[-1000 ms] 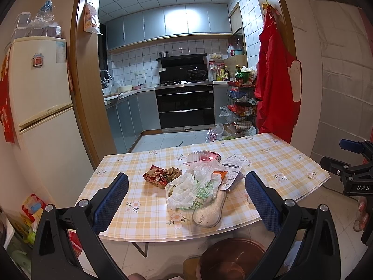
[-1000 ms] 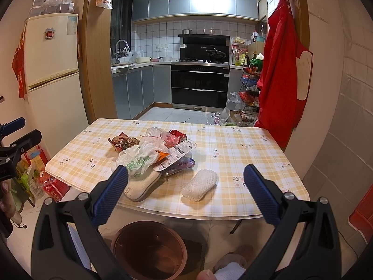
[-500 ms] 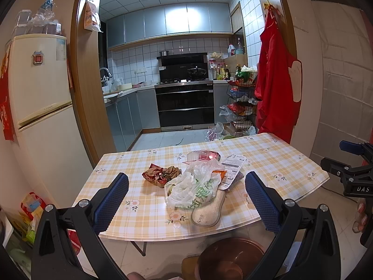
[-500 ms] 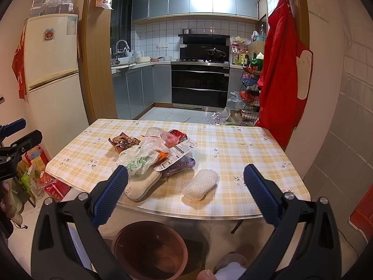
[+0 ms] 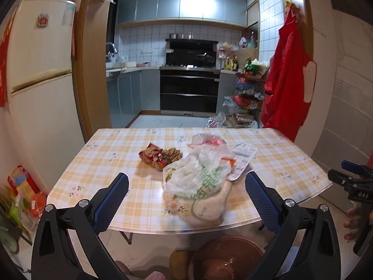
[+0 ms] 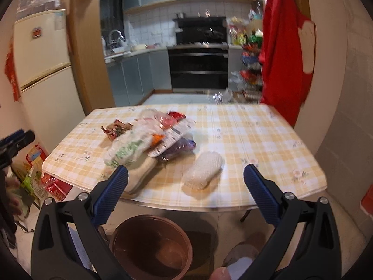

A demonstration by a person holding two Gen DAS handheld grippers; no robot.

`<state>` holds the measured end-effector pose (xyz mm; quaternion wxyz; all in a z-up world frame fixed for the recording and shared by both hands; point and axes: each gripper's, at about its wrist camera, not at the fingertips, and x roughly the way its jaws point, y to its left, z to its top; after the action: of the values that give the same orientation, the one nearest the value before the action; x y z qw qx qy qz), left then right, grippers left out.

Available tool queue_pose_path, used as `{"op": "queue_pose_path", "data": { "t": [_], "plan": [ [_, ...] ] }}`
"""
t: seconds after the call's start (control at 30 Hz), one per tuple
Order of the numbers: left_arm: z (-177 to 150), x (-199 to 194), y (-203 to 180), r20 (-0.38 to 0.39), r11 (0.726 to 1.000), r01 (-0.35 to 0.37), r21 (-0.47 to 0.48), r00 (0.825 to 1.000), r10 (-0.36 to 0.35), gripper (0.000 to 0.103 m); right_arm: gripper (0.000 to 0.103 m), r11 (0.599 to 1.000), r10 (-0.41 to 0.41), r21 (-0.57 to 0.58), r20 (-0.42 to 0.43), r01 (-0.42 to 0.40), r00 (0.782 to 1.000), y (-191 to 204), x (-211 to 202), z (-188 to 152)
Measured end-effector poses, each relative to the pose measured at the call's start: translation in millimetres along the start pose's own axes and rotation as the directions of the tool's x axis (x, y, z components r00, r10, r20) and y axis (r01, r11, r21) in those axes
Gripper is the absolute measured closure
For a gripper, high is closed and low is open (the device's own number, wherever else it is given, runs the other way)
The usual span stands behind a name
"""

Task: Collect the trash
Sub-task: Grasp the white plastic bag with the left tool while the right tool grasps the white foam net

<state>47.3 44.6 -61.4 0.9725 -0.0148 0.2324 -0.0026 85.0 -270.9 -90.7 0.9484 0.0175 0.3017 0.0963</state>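
Trash lies piled on a yellow checked table (image 5: 112,154) (image 6: 256,135): a clear plastic bag with green print (image 5: 198,175) (image 6: 126,150), a crumpled red and brown wrapper (image 5: 158,155) (image 6: 115,128), a white label sheet (image 5: 241,157) (image 6: 172,136), a purple wrapper (image 6: 179,148) and a white foam net sleeve (image 6: 202,171). A brown bin (image 5: 223,256) (image 6: 151,245) stands on the floor under the near table edge. My left gripper (image 5: 186,198) is open, just short of the plastic bag. My right gripper (image 6: 186,191) is open in front of the foam sleeve. Both hold nothing.
A cream fridge (image 5: 39,74) stands at the left, with colourful packets (image 5: 25,196) on the floor below it. A red apron (image 5: 286,79) hangs at the right by a wire rack (image 5: 247,95). The kitchen with its oven (image 5: 188,93) lies behind the table.
Both grippers have moved forward and lower toward the table's near edge, so the trash pile looks larger. Both stayed open. Nothing on the table has shifted.
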Motion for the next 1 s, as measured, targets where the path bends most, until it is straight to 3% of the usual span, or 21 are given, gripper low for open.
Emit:
{"op": "queue_pose_path", "data": {
  "t": [0.1, 0.23, 0.37, 0.73, 0.83, 1.0],
  "plan": [
    [-9.3, 17.4, 3.7, -0.003, 1.000, -0.025, 0.008, 1.000, 0.025, 0.005, 0.005, 0.999, 0.012, 0.031, -0.029, -0.011, 1.000, -5.9, 17.3, -2.7],
    [-21.3, 51.9, 3.5, -0.115, 0.999, -0.005, 0.046, 0.993, 0.010, 0.005, 0.005, 0.998, 0.035, 0.046, -0.085, -0.031, 0.996, -10.0, 44.2, -10.6],
    [-31.4, 77.7, 0.9, -0.160, 0.997, -0.013, 0.070, 0.987, 0.024, 0.005, 0.005, 0.999, -0.016, 0.038, -0.138, 0.021, 0.990, -12.1, 72.0, -15.9],
    [-41.5, 137.8, 5.3, -0.216, 0.998, -0.032, 0.059, 0.975, 0.044, 0.005, 0.007, 0.997, 0.017, 0.078, -0.237, 0.001, 0.971, -39.8, 163.7, -27.1],
    [-42.8, 151.2, 2.9, -0.228, 0.997, -0.018, 0.069, 0.973, 0.034, 0.005, 0.023, 0.992, 0.050, 0.122, -0.258, -0.019, 0.965, -44.5, 193.7, -27.8],
    [-46.4, 174.0, -2.4, -0.253, 0.996, 0.028, 0.087, 0.968, -0.006, 0.005, 0.023, 0.975, 0.064, 0.223, -0.268, -0.002, 0.961, -55.0, 237.5, -24.6]
  ]
}}
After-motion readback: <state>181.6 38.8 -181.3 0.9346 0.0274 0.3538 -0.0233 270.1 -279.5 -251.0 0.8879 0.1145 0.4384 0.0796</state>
